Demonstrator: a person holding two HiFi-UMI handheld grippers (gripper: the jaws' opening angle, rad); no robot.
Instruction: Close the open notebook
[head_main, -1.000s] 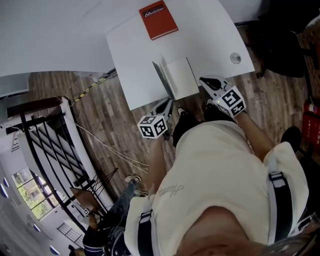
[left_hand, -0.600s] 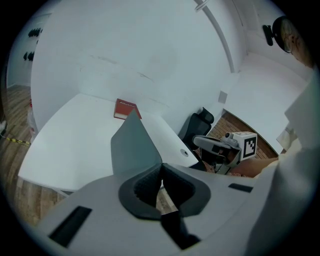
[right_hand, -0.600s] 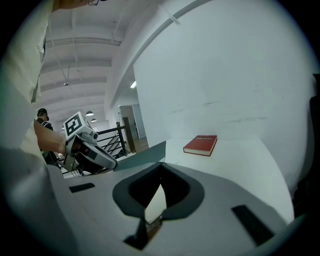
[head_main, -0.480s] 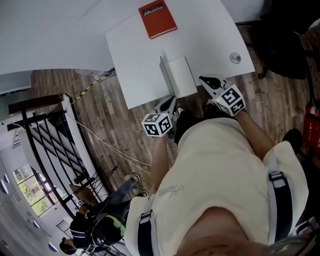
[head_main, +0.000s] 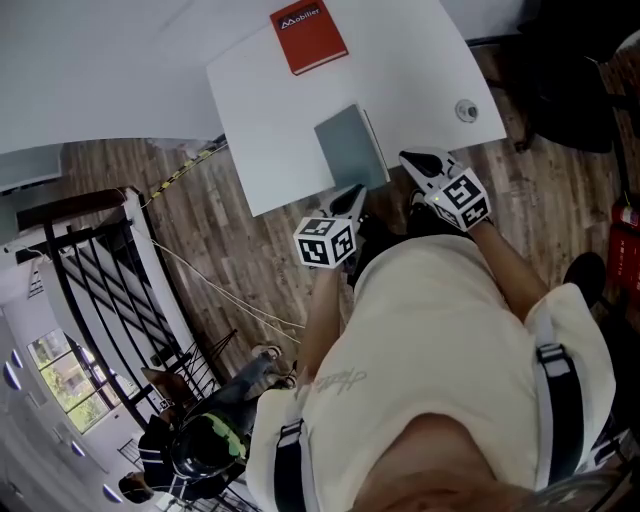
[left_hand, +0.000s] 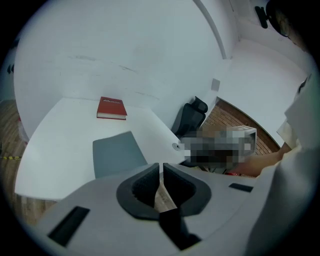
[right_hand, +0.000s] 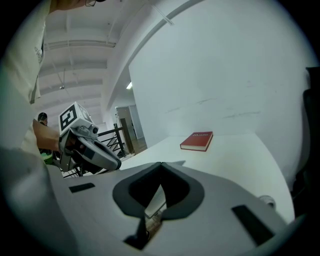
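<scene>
The notebook (head_main: 350, 148) lies flat and closed on the white table (head_main: 260, 110), its grey cover up, near the front edge. In the left gripper view the notebook (left_hand: 117, 152) sits just ahead of the jaws. My left gripper (head_main: 352, 192) hovers at the table's front edge just below the notebook, shut and empty (left_hand: 161, 167). My right gripper (head_main: 415, 160) is to the notebook's right, near the table edge, shut with nothing in it (right_hand: 161, 164). Neither gripper touches the notebook.
A red book (head_main: 308, 36) lies at the far side of the table, also visible as a red book (right_hand: 197, 140) from the right gripper. A small round object (head_main: 466, 110) sits near the table's right edge. A dark chair (left_hand: 192, 114) stands beyond the table.
The notebook's cover has swung from upright over to flat, so the notebook is now closed. My left gripper has shifted slightly right and toward the table.
</scene>
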